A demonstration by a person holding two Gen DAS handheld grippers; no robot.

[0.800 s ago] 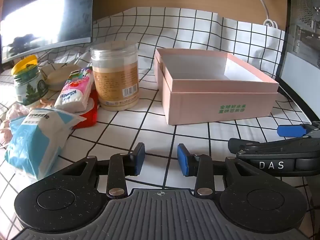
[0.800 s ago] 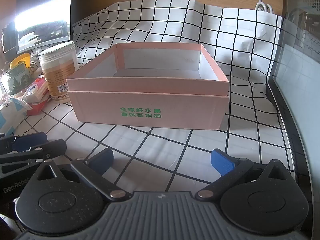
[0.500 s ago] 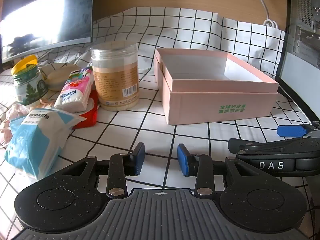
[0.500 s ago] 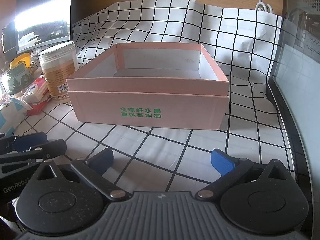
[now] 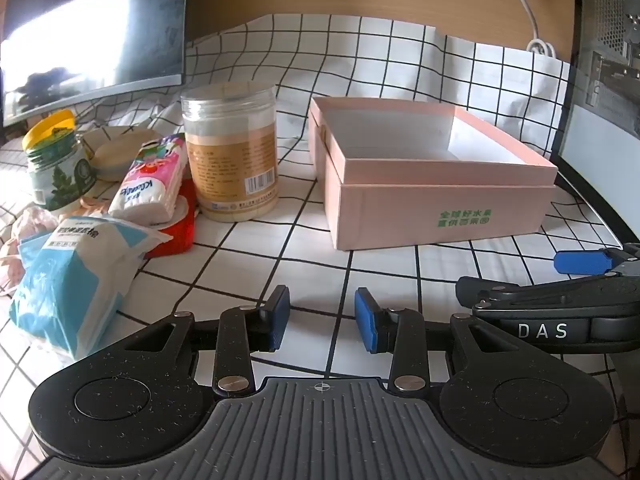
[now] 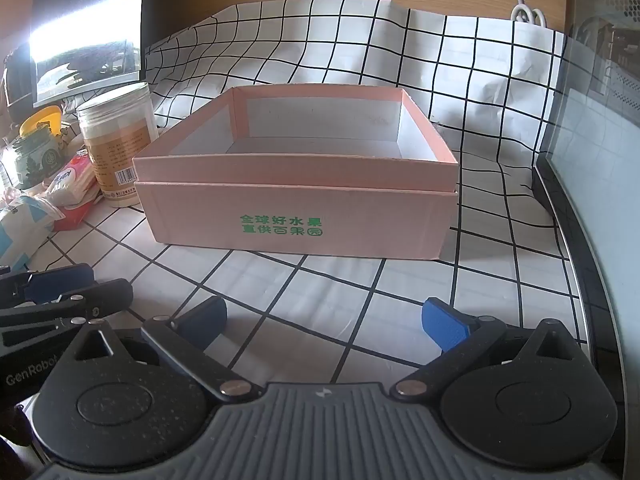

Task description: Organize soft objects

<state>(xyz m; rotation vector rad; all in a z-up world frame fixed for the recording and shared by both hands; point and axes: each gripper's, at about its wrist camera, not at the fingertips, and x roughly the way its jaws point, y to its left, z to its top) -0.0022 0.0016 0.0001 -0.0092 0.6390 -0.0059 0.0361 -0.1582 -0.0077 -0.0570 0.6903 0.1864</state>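
Nothing is packed yet: the pink box (image 6: 296,208) sits empty, soft packs (image 5: 72,276) remain on the bench (image 5: 256,264), left gripper (image 5: 322,318) fingers narrowly parted, right gripper (image 6: 324,320) fingers wide, nothing held.

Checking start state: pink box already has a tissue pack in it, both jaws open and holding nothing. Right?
Not quite. The pink box is empty; the right wrist view shows only its bare white floor. The tissue pack lies left of the box by the jar. Both jaws are open, holding nothing.

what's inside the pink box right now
Nothing shows inside the pink box: only bare white walls and the far part of its floor. The near front wall hides the floor just behind it.
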